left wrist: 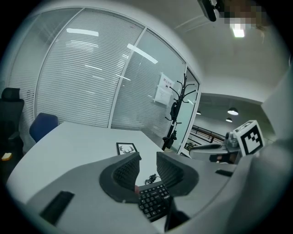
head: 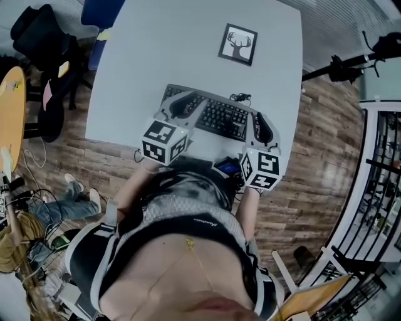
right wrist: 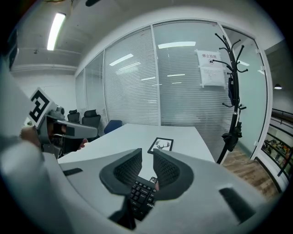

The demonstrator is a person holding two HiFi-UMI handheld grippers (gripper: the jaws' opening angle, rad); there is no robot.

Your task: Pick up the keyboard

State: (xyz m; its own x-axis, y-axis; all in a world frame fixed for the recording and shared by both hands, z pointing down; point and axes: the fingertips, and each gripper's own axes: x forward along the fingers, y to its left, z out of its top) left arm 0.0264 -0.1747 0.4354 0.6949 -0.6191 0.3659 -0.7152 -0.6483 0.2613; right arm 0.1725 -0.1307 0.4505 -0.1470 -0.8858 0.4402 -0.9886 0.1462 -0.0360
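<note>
A black keyboard (head: pixel 220 117) lies near the front edge of the pale grey table (head: pixel 150 56), right in front of the person. My left gripper (head: pixel 183 100) is over the keyboard's left end and my right gripper (head: pixel 263 124) over its right end. In the left gripper view the jaws (left wrist: pixel 148 159) stand a narrow gap apart, with the keyboard (left wrist: pixel 153 202) showing low in that gap and under them. The right gripper (right wrist: pixel 147 156) shows an even narrower gap above the keys (right wrist: pixel 141 195). Nothing is pinched between either pair of fingertips.
A framed deer picture (head: pixel 238 44) lies farther back on the table. The keyboard's coiled cable (head: pixel 240 97) rests just behind it. A blue chair (head: pixel 100 12) and a black office chair (head: pixel 37 37) stand at the left. A coat stand (right wrist: pixel 231 91) stands by the glass wall.
</note>
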